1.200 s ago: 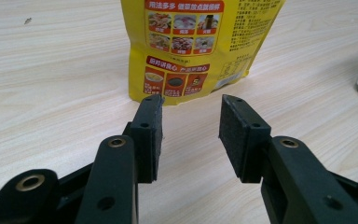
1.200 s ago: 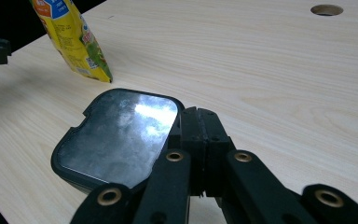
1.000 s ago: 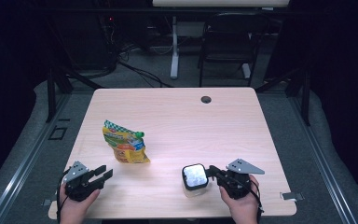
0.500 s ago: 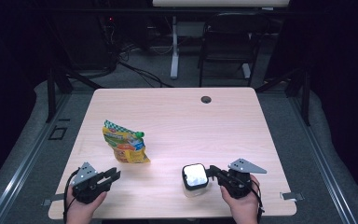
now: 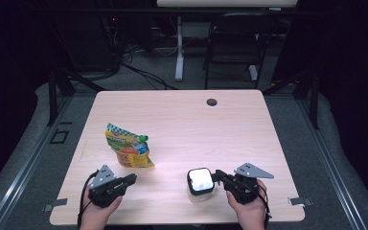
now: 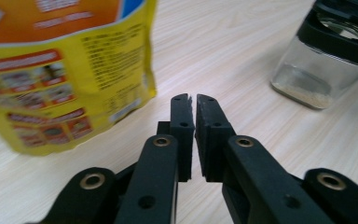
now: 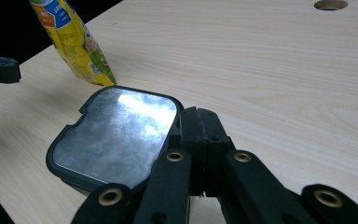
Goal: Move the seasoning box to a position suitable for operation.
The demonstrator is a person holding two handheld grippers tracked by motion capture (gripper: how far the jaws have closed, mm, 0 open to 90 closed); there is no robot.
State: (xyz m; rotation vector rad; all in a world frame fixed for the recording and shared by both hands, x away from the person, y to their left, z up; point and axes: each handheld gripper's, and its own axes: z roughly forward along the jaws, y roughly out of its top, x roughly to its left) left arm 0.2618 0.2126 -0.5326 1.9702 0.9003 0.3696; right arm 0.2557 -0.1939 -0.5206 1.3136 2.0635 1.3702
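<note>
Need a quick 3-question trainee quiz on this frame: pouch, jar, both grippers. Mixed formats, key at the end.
1. True or false: the left gripper has its jaws clamped on the yellow pouch.
2. Multiple choice: the right gripper sits closest to which thing? A. the round hole in the table B. the black-lidded glass jar C. the yellow pouch
3. Fill in: in the left gripper view, the bottom of the jar holds a thin layer of pale ____.

Key
1. False: the jaws are closed on nothing, short of the pouch.
2. B
3. powder (what kind cannot be told)
</note>
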